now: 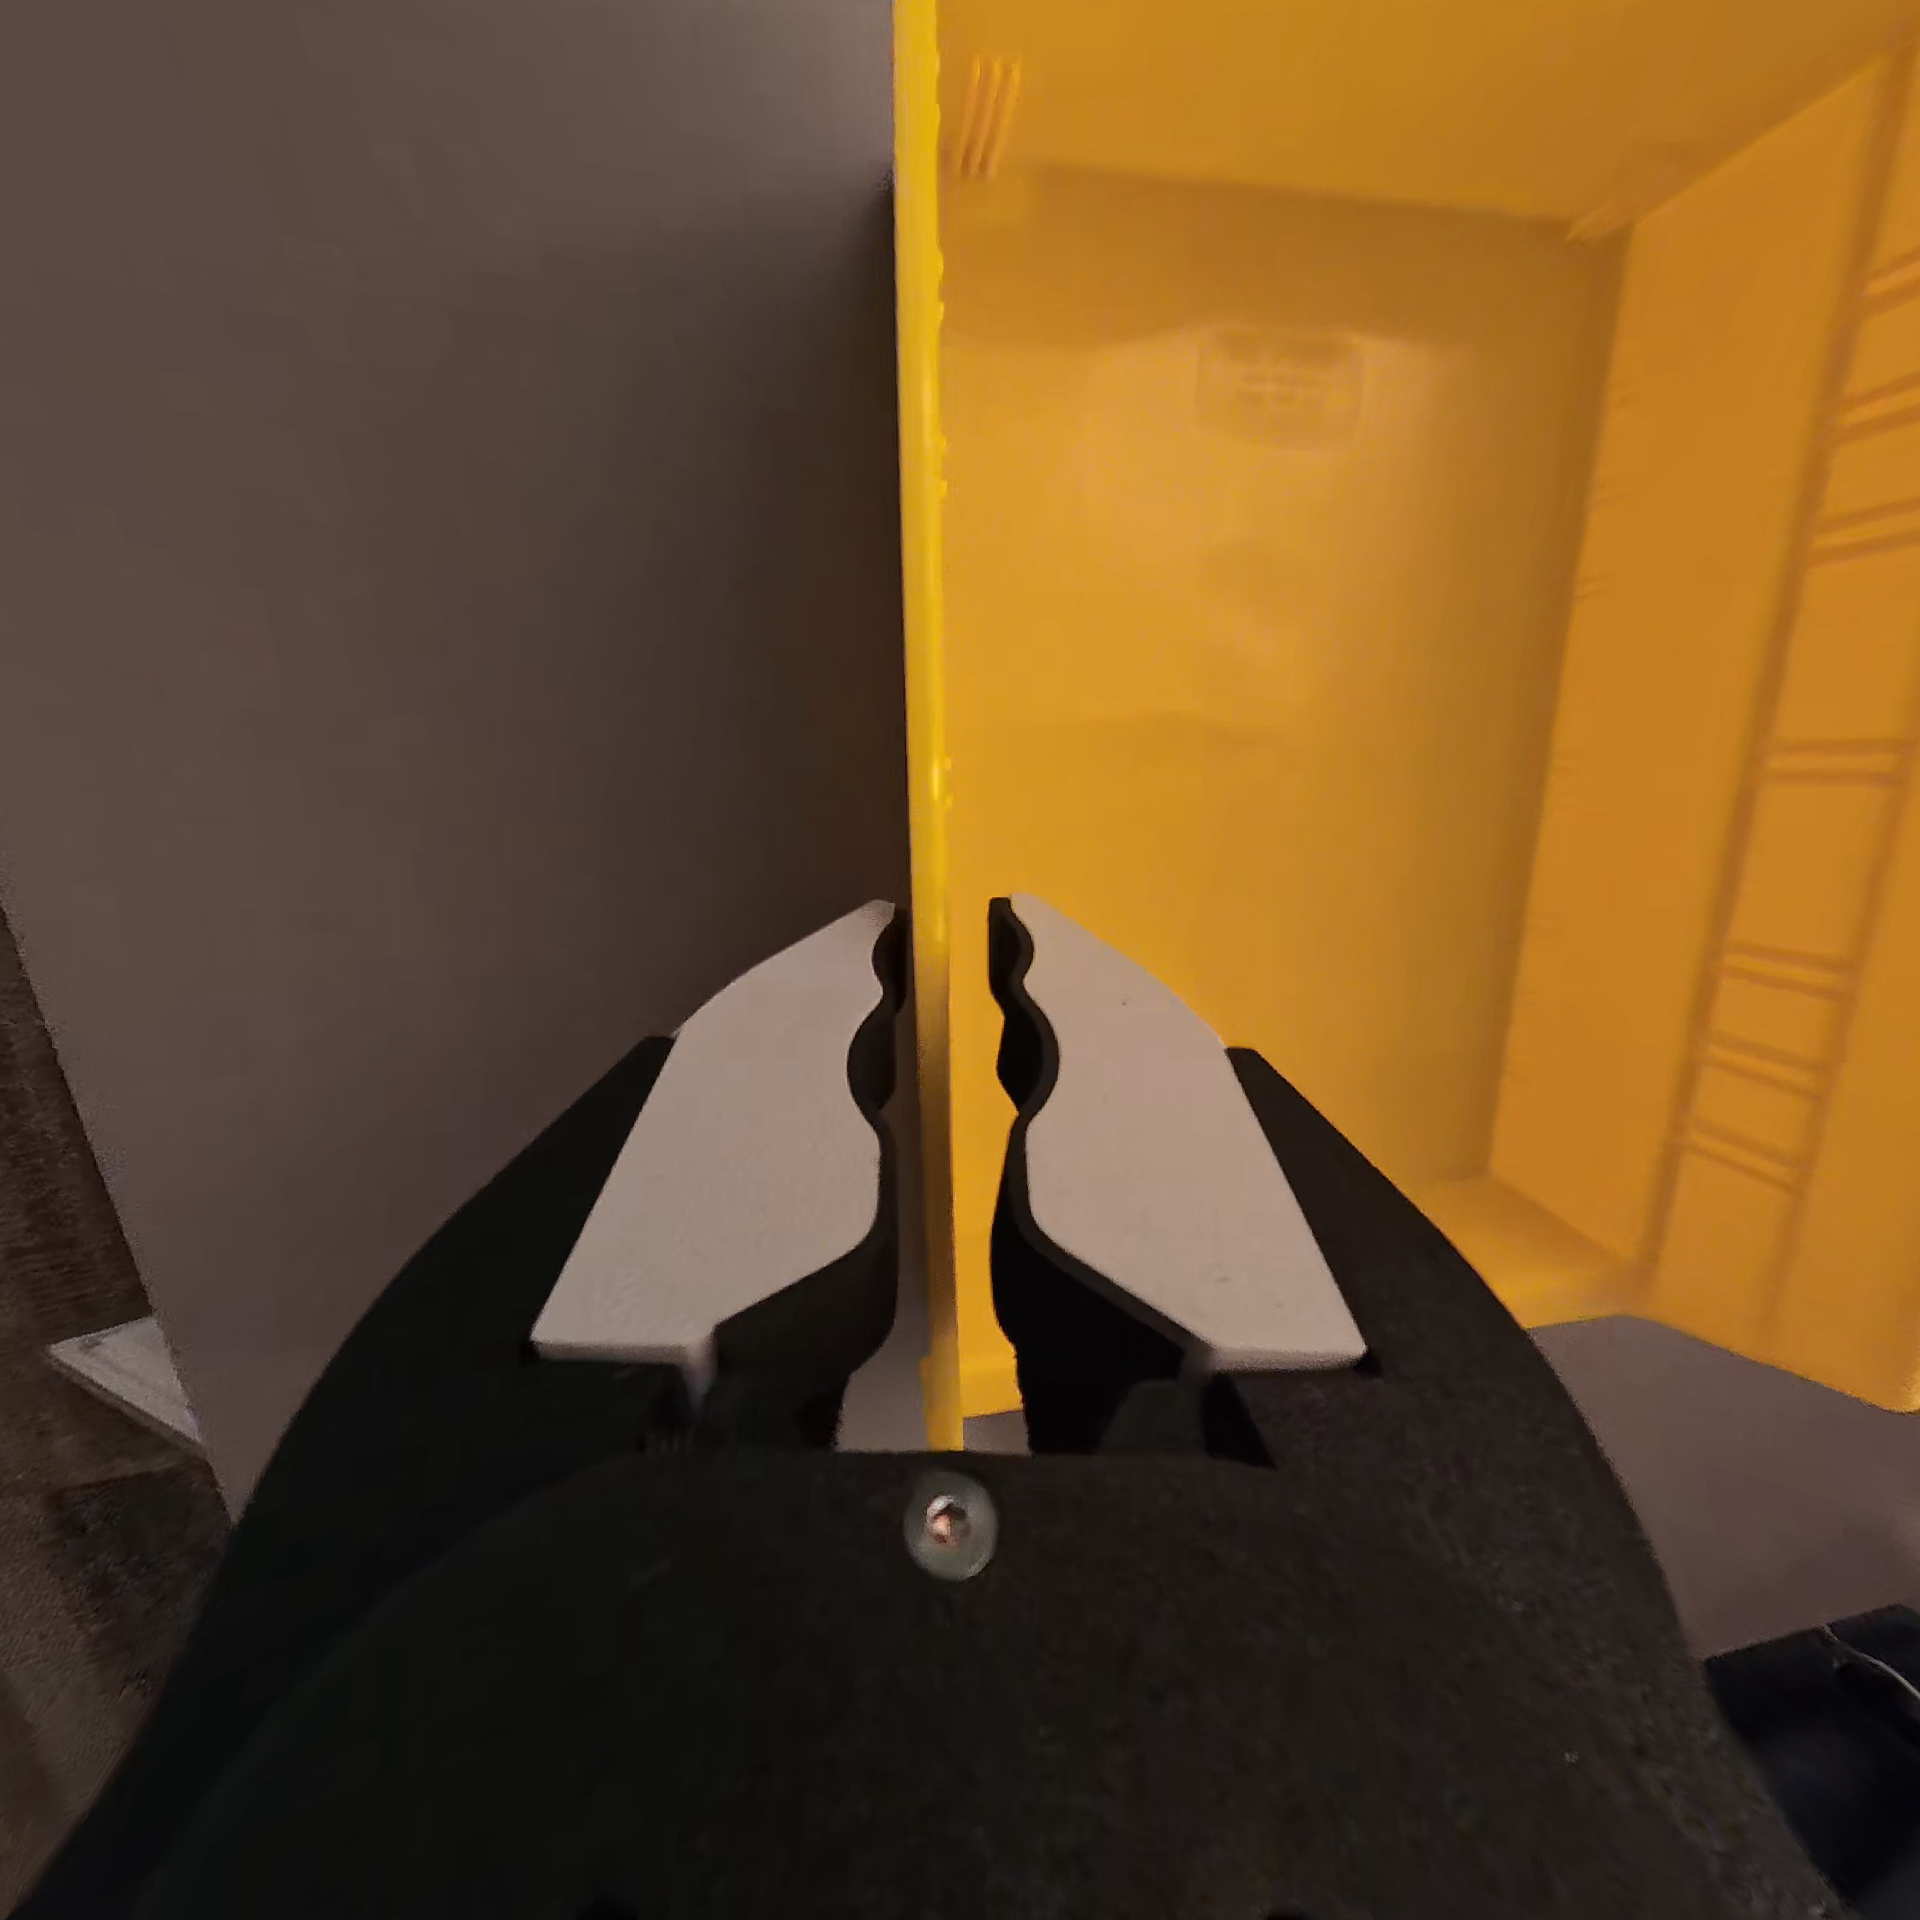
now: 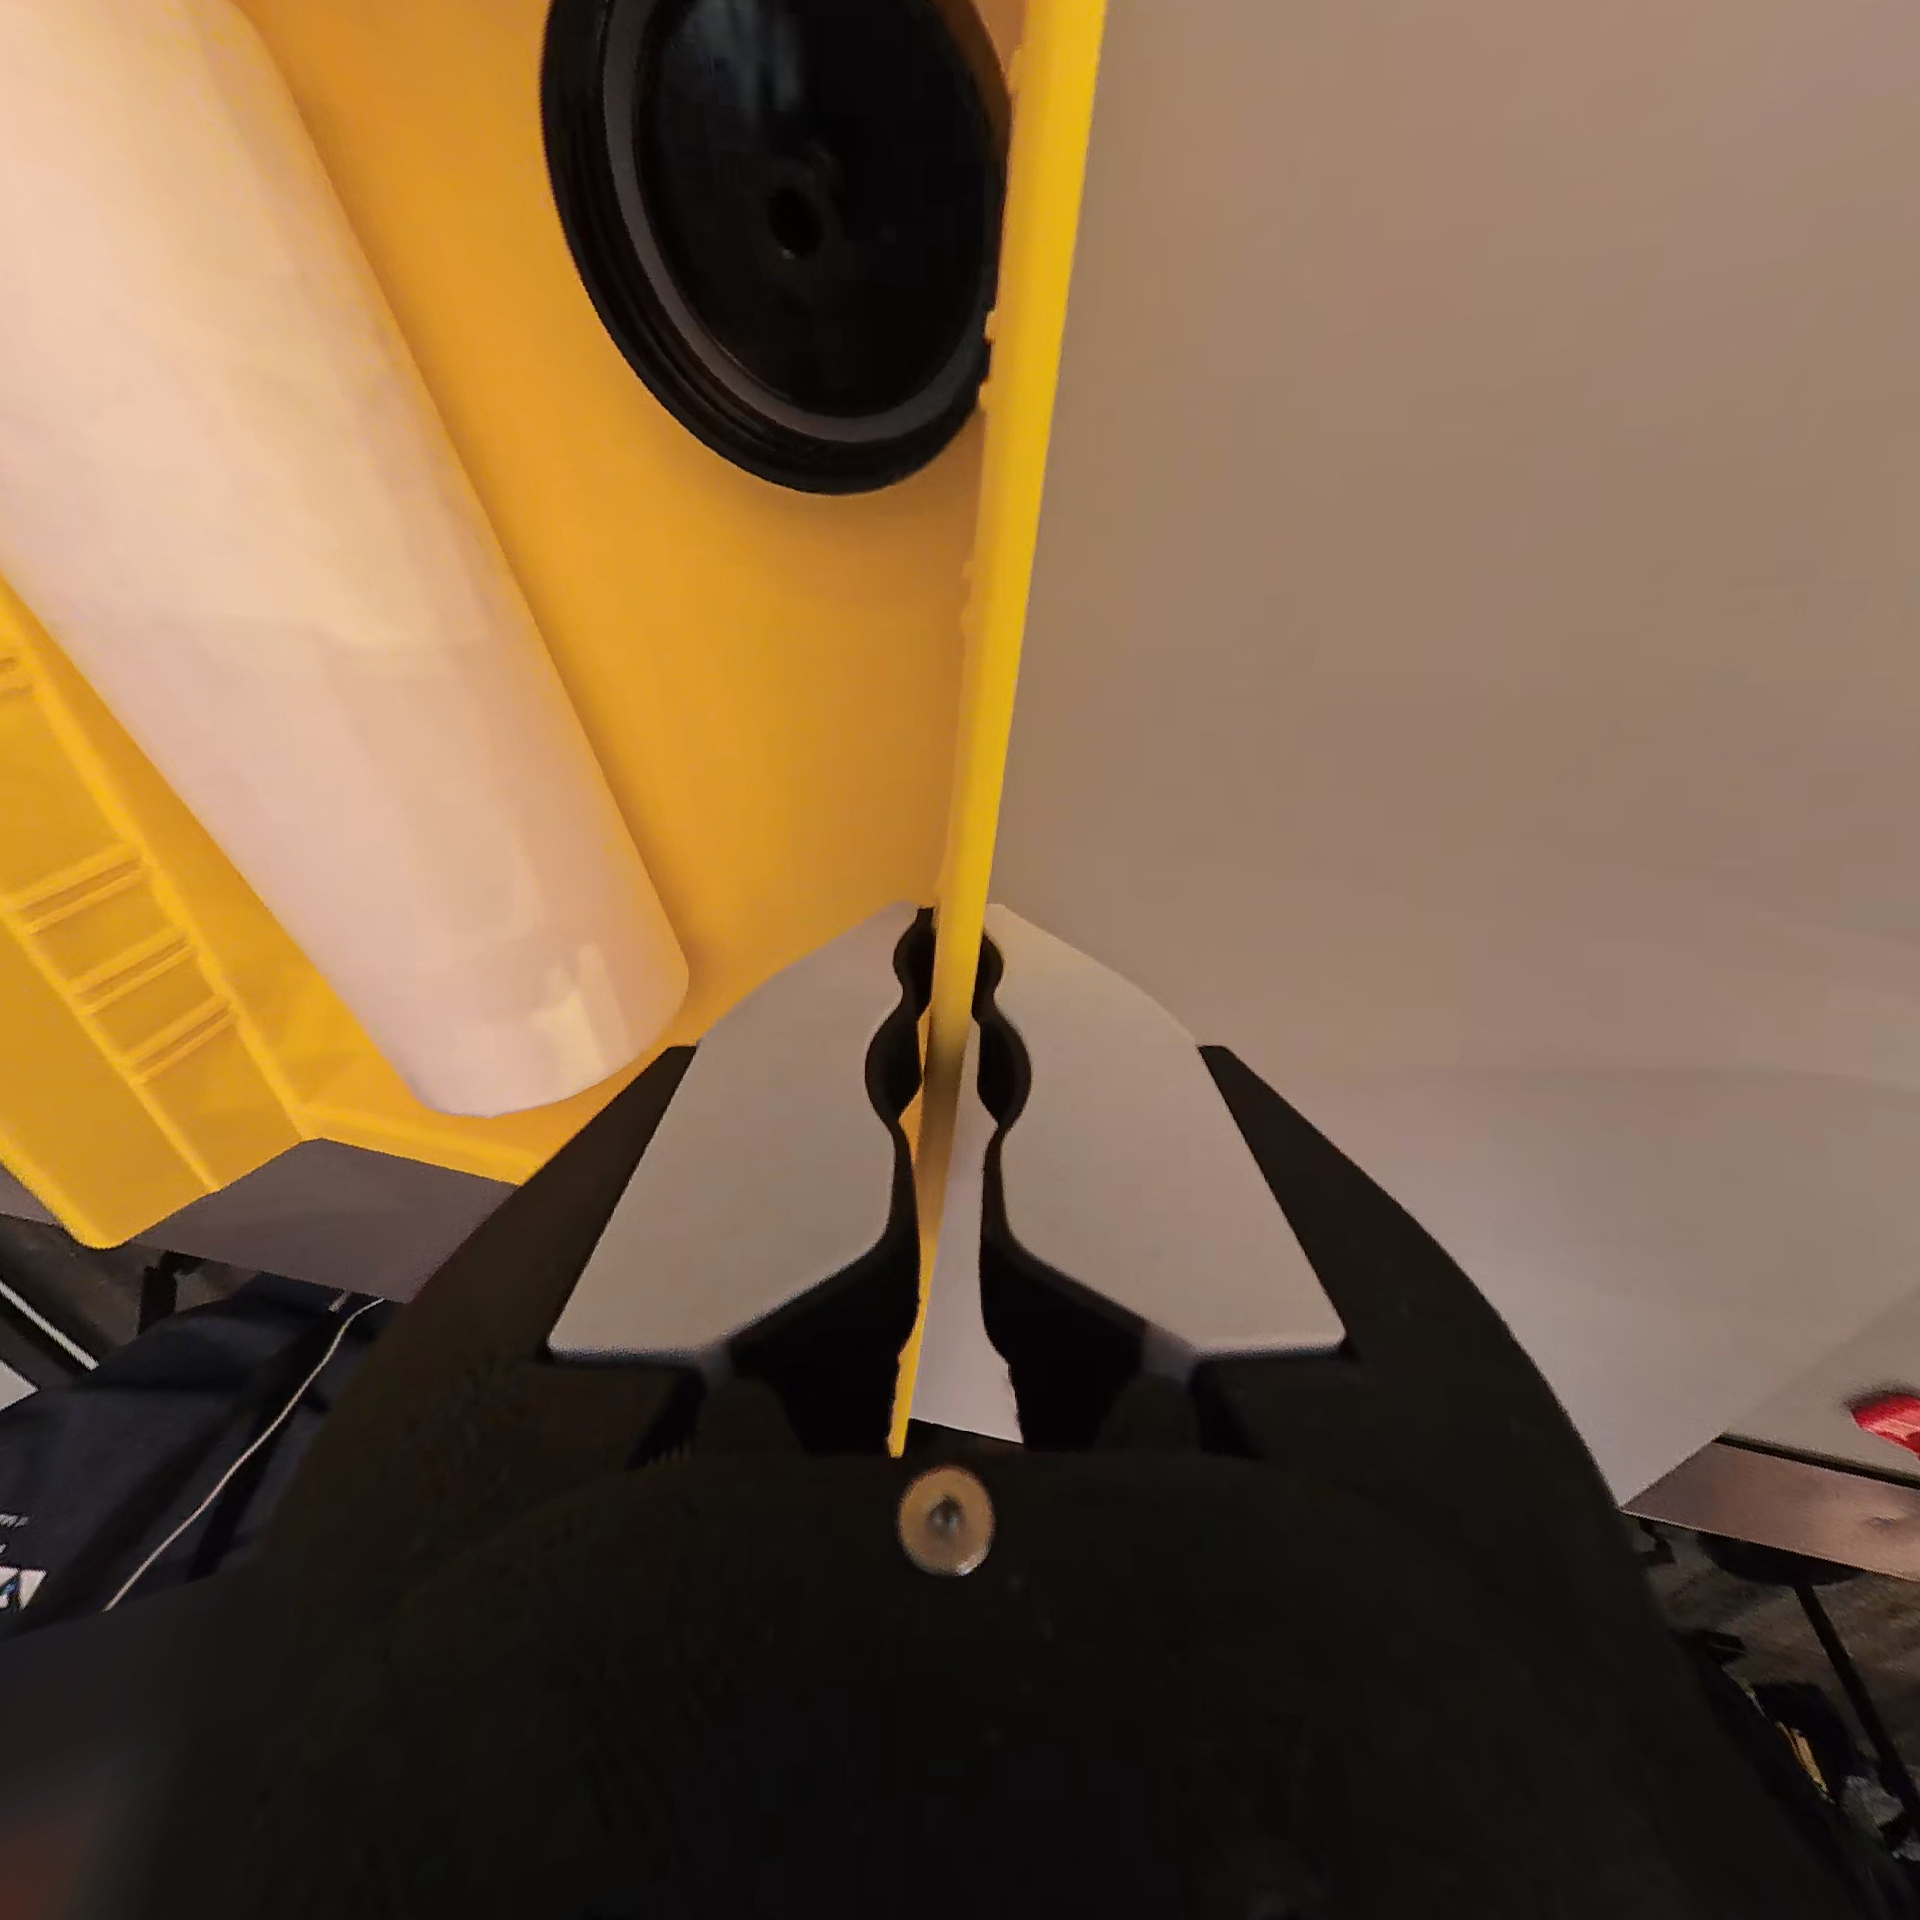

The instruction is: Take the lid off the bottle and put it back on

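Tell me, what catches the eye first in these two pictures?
The bright yellow bin fills both views, each pair of tongs astride one of its thin walls: the left tongs slightly apart around the edge, the right tongs pinched on it. In the right wrist view, a pale bottle lies inside the bin, a black lid beside it.

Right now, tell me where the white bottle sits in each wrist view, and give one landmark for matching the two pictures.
Left wrist view: the white bottle is not clearly in it; only a faint pale blur shows inside the yellow bin.
Right wrist view: the white bottle lies lengthwise in the bin, upper left, left of the black lid.
Shared landmark: the bin's thin yellow wall, edge-on between each gripper's fingers, left gripper and right gripper.
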`<state>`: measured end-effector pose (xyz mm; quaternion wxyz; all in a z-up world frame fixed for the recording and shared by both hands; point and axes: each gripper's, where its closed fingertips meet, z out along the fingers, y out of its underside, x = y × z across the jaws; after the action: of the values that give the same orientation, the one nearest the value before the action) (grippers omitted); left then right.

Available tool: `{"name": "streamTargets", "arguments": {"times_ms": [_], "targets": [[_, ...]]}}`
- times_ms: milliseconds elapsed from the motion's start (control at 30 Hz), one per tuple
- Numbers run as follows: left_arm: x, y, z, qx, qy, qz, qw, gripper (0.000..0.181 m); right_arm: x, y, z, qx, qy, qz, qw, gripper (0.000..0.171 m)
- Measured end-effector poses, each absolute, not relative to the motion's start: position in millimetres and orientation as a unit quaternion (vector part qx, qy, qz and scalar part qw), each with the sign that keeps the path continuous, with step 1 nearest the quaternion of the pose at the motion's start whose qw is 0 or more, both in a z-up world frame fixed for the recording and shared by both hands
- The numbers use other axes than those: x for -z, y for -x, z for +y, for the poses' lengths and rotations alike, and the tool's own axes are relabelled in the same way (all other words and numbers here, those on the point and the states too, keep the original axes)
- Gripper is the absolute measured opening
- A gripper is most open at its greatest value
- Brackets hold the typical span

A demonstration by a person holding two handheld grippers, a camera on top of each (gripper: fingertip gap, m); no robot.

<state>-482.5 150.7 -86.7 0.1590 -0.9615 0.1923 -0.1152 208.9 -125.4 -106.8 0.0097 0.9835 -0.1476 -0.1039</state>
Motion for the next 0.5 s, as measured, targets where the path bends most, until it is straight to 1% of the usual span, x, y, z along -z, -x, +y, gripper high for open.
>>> {"name": "streamTargets", "arguments": {"times_ms": [200, 300, 367, 400, 433, 467, 500], "targets": [[78.0, 480.4, 159.8, 0.085, 0.954, 0.215, 0.19, 0.011, 107.6, -203.8, -122.1, 0.101, -0.986, -0.129, 0.015, 0.005], [57.2, 485.1, 173.7, 0.01, 0.935, 0.249, 0.252, 0.02, 109.9, -201.9, -121.4, 0.102, -0.987, -0.124, 0.021, 0.006], [36.7, 484.2, 182.5, -0.047, 0.909, 0.279, 0.306, 0.022, 112.6, -201.4, -121.8, 0.101, -0.987, -0.122, 0.029, 0.006], [24.4, 484.1, 187.3, -0.081, 0.892, 0.29, 0.337, 0.027, 114.4, -201.1, -122.2, 0.099, -0.987, -0.121, 0.035, 0.006], [11.7, 484.1, 190.9, -0.118, 0.873, 0.299, 0.365, 0.036, 116.5, -200.5, -122.8, 0.099, -0.987, -0.118, 0.042, 0.006], [0.3, 483.7, 192.3, -0.155, 0.855, 0.309, 0.386, 0.04, 118.6, -199.6, -123.2, 0.099, -0.987, -0.116, 0.048, 0.007], [-10.0, 483.0, 192.1, -0.192, 0.838, 0.317, 0.402, 0.04, 120.4, -199.0, -123.3, 0.099, -0.987, -0.115, 0.054, 0.007]]}}
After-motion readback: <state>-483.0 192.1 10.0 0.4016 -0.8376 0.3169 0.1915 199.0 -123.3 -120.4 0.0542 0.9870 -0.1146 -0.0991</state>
